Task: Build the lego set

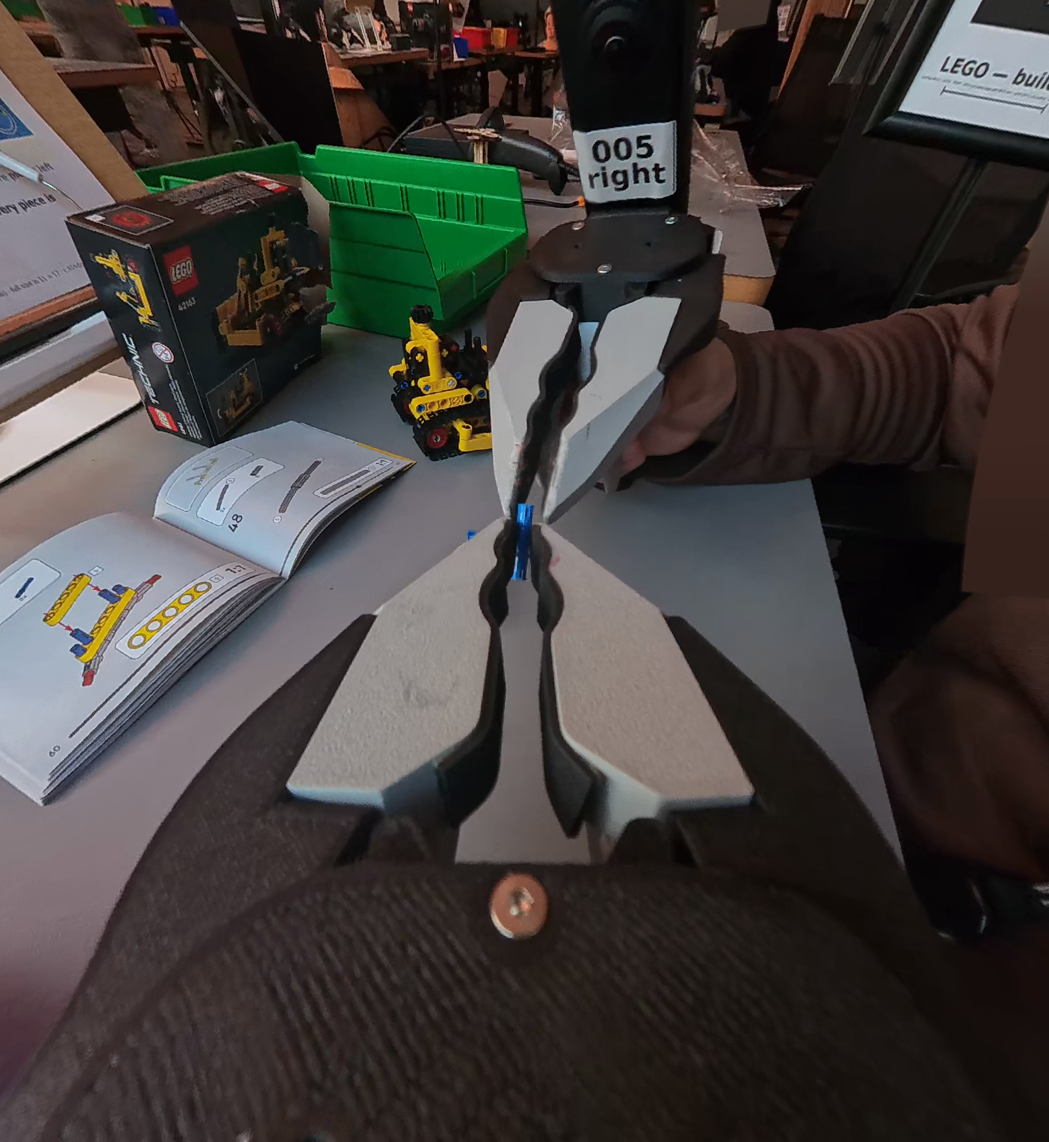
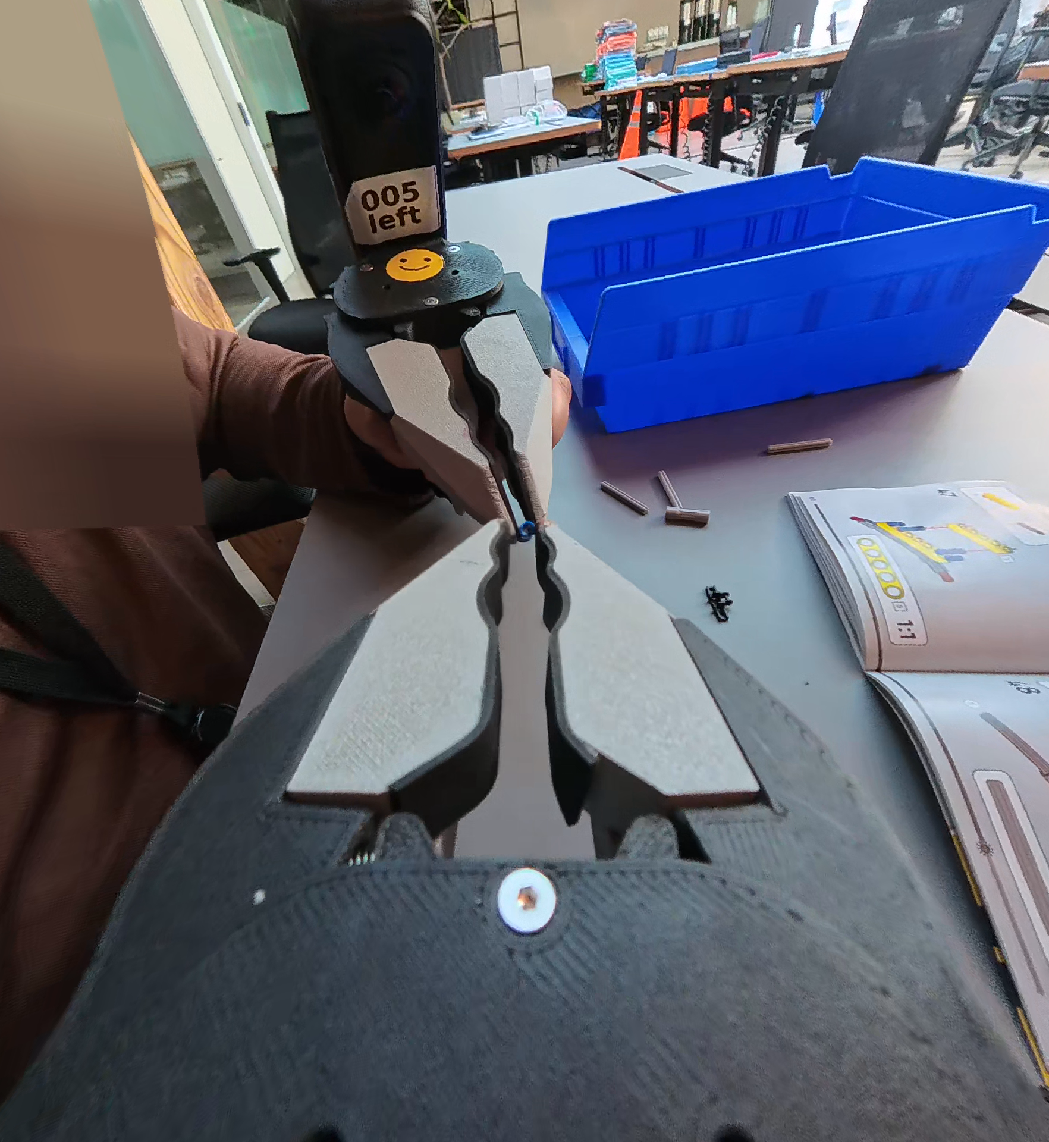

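Grey surface (image 2: 880,432) carries everything. Blue bin (image 2: 788,296) and green bin (image 1: 423,241) sit at the far edges, presumably for parts. Set box (image 1: 201,296) stands upright, likely as a picture reference. Instruction booklet (image 1: 139,605) lies open flat, readable while working. Part-built yellow model (image 1: 442,389) is parked behind, out of the way. Left hand-held gripper (image 1: 521,525) is nearly closed, pinching the blue pin (image 1: 522,544) at its tips, above the surface. Right hand-held gripper (image 2: 525,532) meets it tip to tip, nearly closed on the same pin: probably a handover or regrip. Loose brown axles (image 2: 682,503) lie near the booklet.
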